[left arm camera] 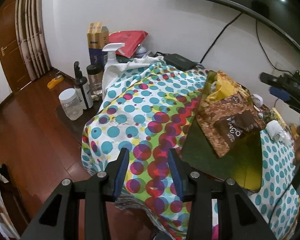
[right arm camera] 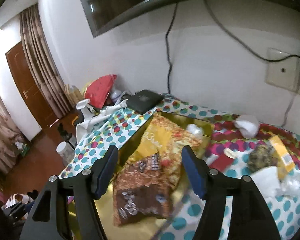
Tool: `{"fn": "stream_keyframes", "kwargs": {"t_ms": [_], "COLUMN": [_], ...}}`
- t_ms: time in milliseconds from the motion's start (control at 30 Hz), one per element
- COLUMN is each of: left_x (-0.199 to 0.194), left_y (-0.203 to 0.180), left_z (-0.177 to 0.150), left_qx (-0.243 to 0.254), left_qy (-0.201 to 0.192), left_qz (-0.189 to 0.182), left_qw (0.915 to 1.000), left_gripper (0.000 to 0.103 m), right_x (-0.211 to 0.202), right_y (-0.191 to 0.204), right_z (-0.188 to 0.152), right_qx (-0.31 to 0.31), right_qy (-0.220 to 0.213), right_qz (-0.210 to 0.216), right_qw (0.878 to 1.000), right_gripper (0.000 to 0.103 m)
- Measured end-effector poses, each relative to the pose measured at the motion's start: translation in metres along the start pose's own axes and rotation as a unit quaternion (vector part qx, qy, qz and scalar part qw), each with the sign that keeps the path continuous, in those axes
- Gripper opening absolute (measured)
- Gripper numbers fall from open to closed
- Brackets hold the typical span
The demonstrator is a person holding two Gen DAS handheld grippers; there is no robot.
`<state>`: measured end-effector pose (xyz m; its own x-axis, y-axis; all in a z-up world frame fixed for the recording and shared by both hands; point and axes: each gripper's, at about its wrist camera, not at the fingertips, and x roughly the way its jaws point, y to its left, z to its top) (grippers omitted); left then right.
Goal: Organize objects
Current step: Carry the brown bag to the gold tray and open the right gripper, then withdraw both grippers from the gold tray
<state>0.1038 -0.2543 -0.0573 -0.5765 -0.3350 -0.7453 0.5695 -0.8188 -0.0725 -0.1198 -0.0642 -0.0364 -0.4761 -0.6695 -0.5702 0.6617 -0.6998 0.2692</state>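
A gold tray (right arm camera: pixel 183 116) lies on the dotted cloth (right arm camera: pixel 194 208) and holds a brown snack bag (right arm camera: pixel 144 190), a yellow bag (right arm camera: pixel 156 138) and a white crumpled wad (right arm camera: pixel 194 129). My right gripper (right arm camera: pixel 150 150) hovers open just above the brown bag, and its pads do not press on it. In the left wrist view the tray (left arm camera: pixel 220 170) and brown bag (left arm camera: pixel 230 126) sit to the right of my left gripper (left arm camera: pixel 148 154). That gripper stands open over the cloth (left arm camera: pixel 130 110) with nothing between its fingers. The right gripper (left arm camera: pixel 270 85) shows at the far right edge.
A spray bottle (left arm camera: pixel 112 54), a pump bottle (left arm camera: pixel 81 88), a clear bottle (left arm camera: pixel 94 80) and a jar (left arm camera: pixel 71 104) stand left of the cloth. A black device (right arm camera: pixel 144 100) and a red bag (right arm camera: pixel 100 90) lie at the back. White wads (right arm camera: pixel 248 127) and a yellow box (right arm camera: pixel 280 152) lie right of the tray.
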Motion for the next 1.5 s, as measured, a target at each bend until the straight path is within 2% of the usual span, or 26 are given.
{"fn": "stream_keyframes", "kwargs": {"t_ms": [67, 233, 333, 400, 467, 600, 867, 1000, 1400, 1500], "left_x": [-0.002, -0.008, -0.014, -0.016, -0.017, -0.018, -0.012, -0.004, 0.058, 0.07], "left_y": [-0.006, -0.031, -0.051, -0.065, -0.08, -0.113, -0.183, -0.217, -0.279, -0.291], "left_z": [0.0, 0.0, -0.002, -0.003, -0.004, -0.008, -0.014, -0.012, -0.002, 0.003], "left_qx": [0.004, 0.025, 0.046, 0.058, 0.069, 0.1, 0.157, 0.174, 0.175, 0.173], "left_qy": [-0.003, -0.008, -0.014, -0.014, -0.012, -0.006, -0.005, -0.014, 0.011, 0.017], "left_qz": [-0.006, -0.027, -0.039, -0.047, -0.059, -0.08, -0.109, -0.129, -0.188, -0.205], "left_qw": [1.0, 0.9993, 0.9981, 0.9971, 0.9958, 0.9918, 0.9816, 0.976, 0.9665, 0.9631], "left_gripper": [0.041, 0.041, 0.041, 0.041, 0.041, 0.041, 0.041, 0.041, 0.041, 0.041], "right_x": [-0.023, -0.066, -0.08, -0.085, -0.085, -0.075, -0.05, -0.038, -0.006, 0.001], "right_y": [-0.02, -0.08, -0.117, -0.142, -0.158, -0.174, -0.188, -0.196, -0.22, -0.226], "right_z": [-0.007, -0.028, -0.042, -0.053, -0.063, -0.076, -0.087, -0.085, -0.072, -0.073], "right_qx": [0.011, 0.025, 0.035, 0.034, 0.031, 0.001, -0.007, 0.001, 0.033, 0.043], "right_qy": [-0.019, -0.05, -0.046, -0.037, -0.027, 0.0, 0.031, 0.041, 0.089, 0.111], "right_qz": [-0.021, -0.109, -0.159, -0.209, -0.238, -0.271, -0.26, -0.259, -0.231, -0.23], "right_qw": [1.0, 0.992, 0.986, 0.977, 0.97, 0.962, 0.965, 0.965, 0.968, 0.966], "right_gripper": [0.073, 0.073, 0.073, 0.073, 0.074, 0.076, 0.084, 0.085, 0.082, 0.084]}}
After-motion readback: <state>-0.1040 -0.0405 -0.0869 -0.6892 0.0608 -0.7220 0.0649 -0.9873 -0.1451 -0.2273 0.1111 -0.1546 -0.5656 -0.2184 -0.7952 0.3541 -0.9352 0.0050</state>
